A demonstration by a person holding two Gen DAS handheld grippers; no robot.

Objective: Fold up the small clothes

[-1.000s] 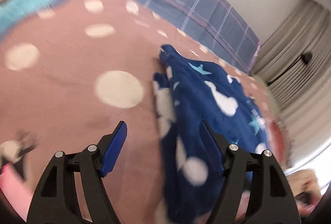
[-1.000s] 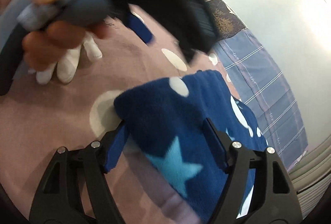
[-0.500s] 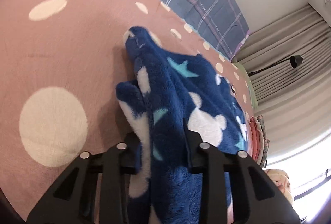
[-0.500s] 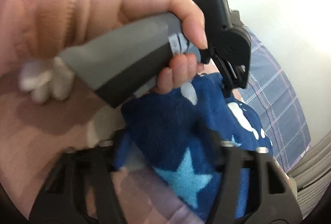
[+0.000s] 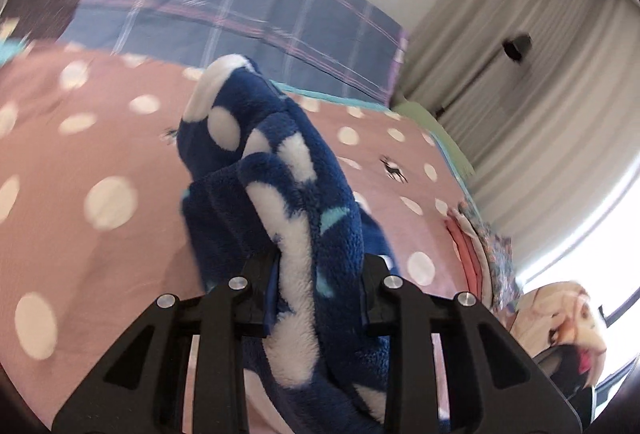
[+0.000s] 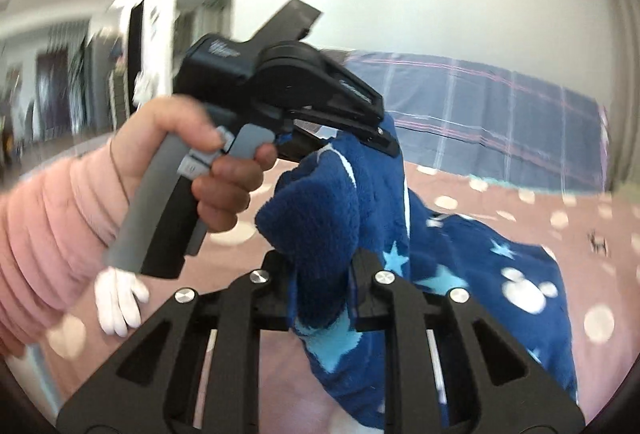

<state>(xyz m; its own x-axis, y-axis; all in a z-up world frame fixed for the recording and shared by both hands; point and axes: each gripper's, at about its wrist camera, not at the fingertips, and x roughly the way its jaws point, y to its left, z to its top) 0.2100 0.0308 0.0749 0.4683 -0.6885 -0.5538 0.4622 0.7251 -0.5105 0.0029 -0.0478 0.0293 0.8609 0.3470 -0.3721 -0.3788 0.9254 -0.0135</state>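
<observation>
A dark blue fleece garment point(image 5: 280, 161) with white spots and light blue stars is bunched and lifted above the pink dotted bedspread point(image 5: 80, 153). My left gripper point(image 5: 318, 266) is shut on one thick fold of it. In the right wrist view the garment point(image 6: 480, 274) hangs down to the bed on the right. My right gripper point(image 6: 320, 274) has another bunched edge between its pads, which press on it as its jaws are closing. A hand point(image 6: 224, 177) in a pink sleeve holds the left gripper point(image 6: 376, 137), which pinches the garment's upper edge there.
A blue plaid pillow point(image 5: 240, 13) lies along the wall at the bed's head. Folded clothes point(image 5: 480, 246) are stacked at the bed's right edge near grey curtains point(image 5: 540, 93). A white soft thing point(image 6: 118, 298) lies on the bedspread at lower left.
Both grippers went from open around the garment to closed on its folds. They then rose, pulling the garment up off the bedspread, and the right gripper rolled.
</observation>
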